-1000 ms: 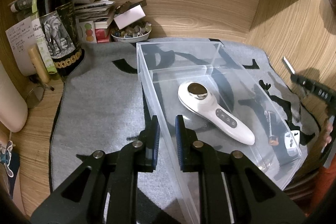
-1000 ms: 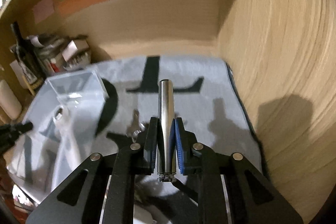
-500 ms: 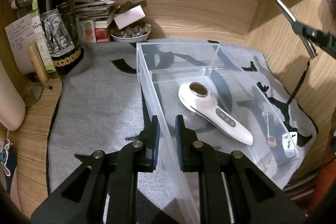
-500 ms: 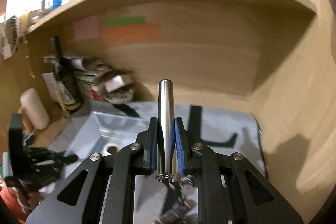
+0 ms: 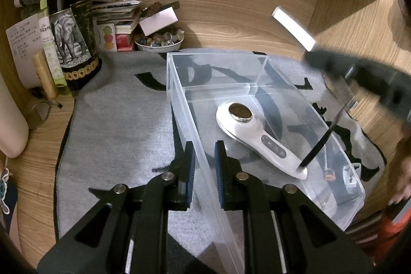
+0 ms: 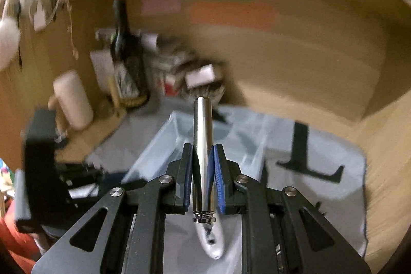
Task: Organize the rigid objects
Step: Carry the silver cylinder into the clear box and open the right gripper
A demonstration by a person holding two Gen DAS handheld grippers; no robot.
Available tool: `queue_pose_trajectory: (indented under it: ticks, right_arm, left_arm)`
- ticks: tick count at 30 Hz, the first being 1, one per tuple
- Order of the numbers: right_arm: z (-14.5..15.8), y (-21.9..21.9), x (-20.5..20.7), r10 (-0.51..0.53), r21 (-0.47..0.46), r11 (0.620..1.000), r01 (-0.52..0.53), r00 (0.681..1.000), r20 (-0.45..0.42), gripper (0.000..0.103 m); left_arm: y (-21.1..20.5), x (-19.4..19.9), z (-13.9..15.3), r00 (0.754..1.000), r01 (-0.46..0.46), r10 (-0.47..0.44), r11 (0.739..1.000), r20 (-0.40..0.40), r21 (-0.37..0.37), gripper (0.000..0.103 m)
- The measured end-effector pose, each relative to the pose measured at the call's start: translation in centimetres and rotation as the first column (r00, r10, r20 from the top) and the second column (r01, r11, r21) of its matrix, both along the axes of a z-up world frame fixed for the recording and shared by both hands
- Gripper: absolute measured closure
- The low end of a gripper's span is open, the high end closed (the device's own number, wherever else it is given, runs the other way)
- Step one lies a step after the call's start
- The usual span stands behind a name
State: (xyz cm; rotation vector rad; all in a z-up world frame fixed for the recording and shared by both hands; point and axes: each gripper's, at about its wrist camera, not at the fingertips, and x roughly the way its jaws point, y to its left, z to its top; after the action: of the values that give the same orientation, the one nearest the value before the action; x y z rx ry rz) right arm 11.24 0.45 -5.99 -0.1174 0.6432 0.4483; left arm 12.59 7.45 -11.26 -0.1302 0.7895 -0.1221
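- Wooden desk alcove with a grey mat (image 5: 123, 135) spread under everything; a wine bottle (image 5: 70, 25) with an elephant label stands far left of the fingers, a bowl of beads (image 5: 159, 41) beyond them.
- Left gripper (image 5: 204, 158) is clamped on the near left wall of the clear plastic bin (image 5: 218, 73), one finger outside it, one inside.
- Right of those fingers, inside the bin, lies a white handheld massager (image 5: 257, 138).
- Right gripper (image 6: 203, 166) is closed tight on a steel cylinder (image 6: 203, 145), which juts forward past its fingertips, above the bin; this view is blurred.
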Motion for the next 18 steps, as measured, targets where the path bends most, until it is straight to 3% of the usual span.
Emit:
queue_pose_trajectory:
  ticks: [7, 18]
  right_arm:
    - [-4.0, 1.8, 0.4, 0.052, -0.047, 0.997, -0.059, 0.989, -0.142, 0.088]
    - [-6.2, 3.0, 0.2, 0.1, -0.148, 0.979, -0.137, 0.967, -0.236, 0.088]
  left_arm:
    - [0.1, 0.0, 0.0, 1.0, -0.002, 0.002, 1.0, 0.001, -0.007, 0.088]
    - [0.1, 0.1, -0.1, 1.0, -0.007, 0.007, 1.0, -0.001, -0.007, 0.088]
